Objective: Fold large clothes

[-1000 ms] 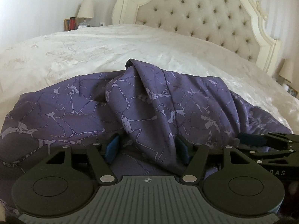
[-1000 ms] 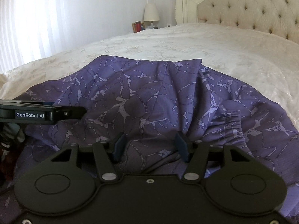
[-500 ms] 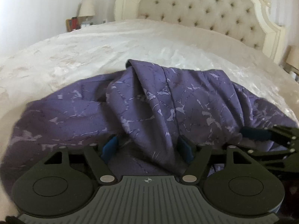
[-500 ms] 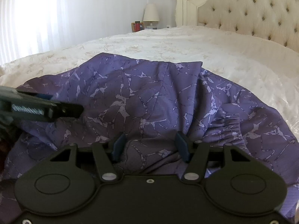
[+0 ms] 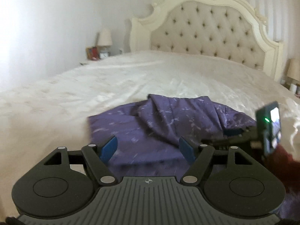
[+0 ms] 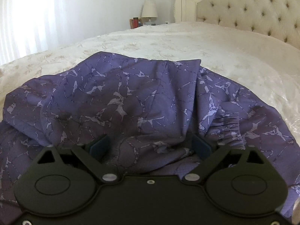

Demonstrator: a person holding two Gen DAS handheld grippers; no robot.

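A large purple garment with a pale crackle print (image 6: pixel 131 103) lies bunched on the white bed, with an elastic gathered hem at the right (image 6: pixel 228 125). It also shows in the left wrist view (image 5: pixel 168 121). My left gripper (image 5: pixel 148 147) is open, raised above the garment's near left part, with nothing between its blue pads. My right gripper (image 6: pixel 150 146) is open, low over the cloth, with folds lying between its fingers. The right gripper's body and its lit screen show at the right edge of the left wrist view (image 5: pixel 270 129).
The white embroidered bedspread (image 5: pixel 112 86) spreads beyond the garment. A tufted cream headboard (image 5: pixel 206 31) stands at the far end. A bedside table with a lamp (image 6: pixel 149 11) stands far left; another lamp (image 5: pixel 294 71) stands far right. A bright curtain (image 6: pixel 28 18) hangs left.
My left gripper has lifted and pulled back from the garment, so the cloth looks smaller and lower. It has left the right wrist view. The right gripper has stayed low on the cloth.
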